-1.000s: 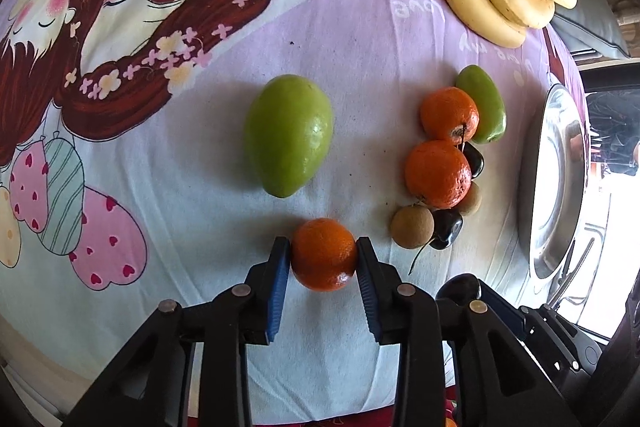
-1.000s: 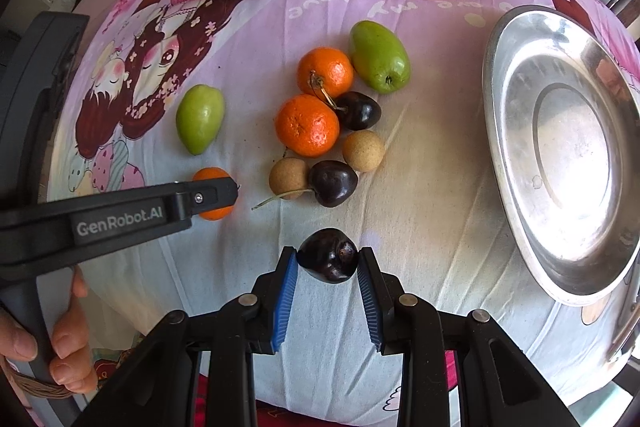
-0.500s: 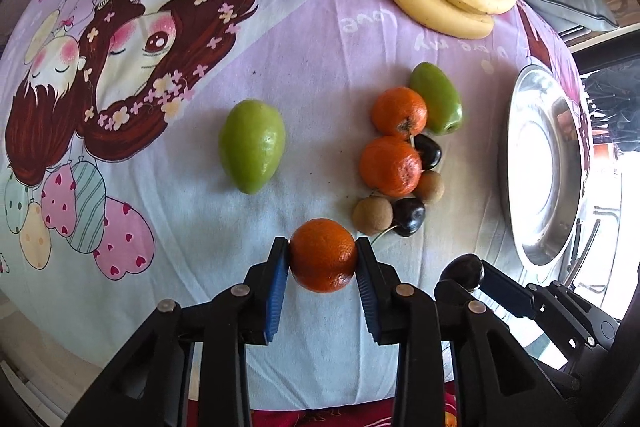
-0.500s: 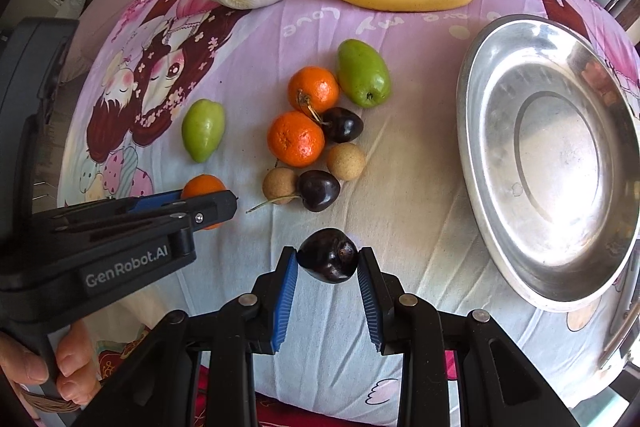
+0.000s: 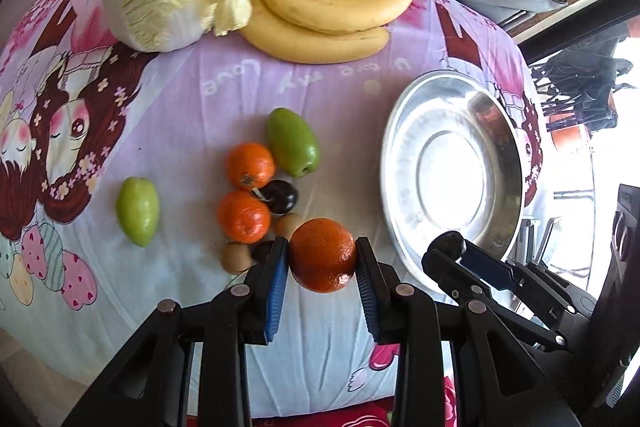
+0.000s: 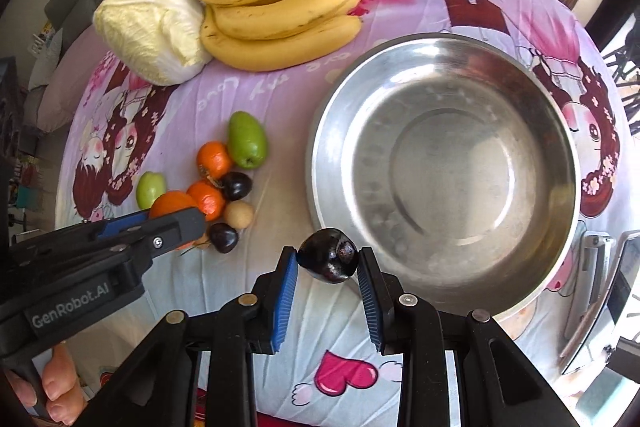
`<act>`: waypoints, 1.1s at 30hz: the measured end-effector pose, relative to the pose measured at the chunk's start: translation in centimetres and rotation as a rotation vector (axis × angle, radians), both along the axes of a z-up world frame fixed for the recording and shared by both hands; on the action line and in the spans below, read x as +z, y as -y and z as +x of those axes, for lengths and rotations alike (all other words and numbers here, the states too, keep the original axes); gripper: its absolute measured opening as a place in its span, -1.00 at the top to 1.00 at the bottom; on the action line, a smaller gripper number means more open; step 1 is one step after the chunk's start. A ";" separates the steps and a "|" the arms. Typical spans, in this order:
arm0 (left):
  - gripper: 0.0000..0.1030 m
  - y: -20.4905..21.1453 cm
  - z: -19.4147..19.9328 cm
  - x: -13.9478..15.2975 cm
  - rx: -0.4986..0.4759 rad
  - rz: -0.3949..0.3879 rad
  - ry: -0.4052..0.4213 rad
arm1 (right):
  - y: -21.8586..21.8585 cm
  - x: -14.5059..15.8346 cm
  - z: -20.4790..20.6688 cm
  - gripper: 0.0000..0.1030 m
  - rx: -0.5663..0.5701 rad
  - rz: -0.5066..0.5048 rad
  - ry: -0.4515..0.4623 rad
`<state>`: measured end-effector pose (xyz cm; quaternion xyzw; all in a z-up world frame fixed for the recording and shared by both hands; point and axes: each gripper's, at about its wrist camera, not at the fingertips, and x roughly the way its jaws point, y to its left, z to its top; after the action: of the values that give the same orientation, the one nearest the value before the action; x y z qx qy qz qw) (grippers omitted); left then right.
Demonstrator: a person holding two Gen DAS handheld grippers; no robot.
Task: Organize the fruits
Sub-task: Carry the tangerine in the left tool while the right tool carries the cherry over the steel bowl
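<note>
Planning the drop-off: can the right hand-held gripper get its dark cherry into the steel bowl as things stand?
Probably yes. The right hand-held gripper holds the dark cherry just at the near rim of the steel bowl, which looks empty, and nothing stands between them.

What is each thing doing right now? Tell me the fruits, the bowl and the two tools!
Left tool: shut on the held orange, off the cloth.
Right tool: shut on the dark plum, at the bowl's near rim.
Metal bowl: upright, nothing in it.
Bananas: lying in a bunch against the cabbage.
Two oranges: resting on the cloth.
</note>
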<state>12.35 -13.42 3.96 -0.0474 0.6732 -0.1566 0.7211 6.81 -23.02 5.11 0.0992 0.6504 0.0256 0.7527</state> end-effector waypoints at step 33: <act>0.33 11.7 4.2 -5.4 -0.131 -0.031 -0.058 | 13.1 -5.5 5.4 0.35 -0.167 -0.123 -0.068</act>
<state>16.59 -25.14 -1.40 -0.0188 0.6930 -0.2126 0.6886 12.18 -36.08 -0.41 0.1077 0.6652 -0.0806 0.7344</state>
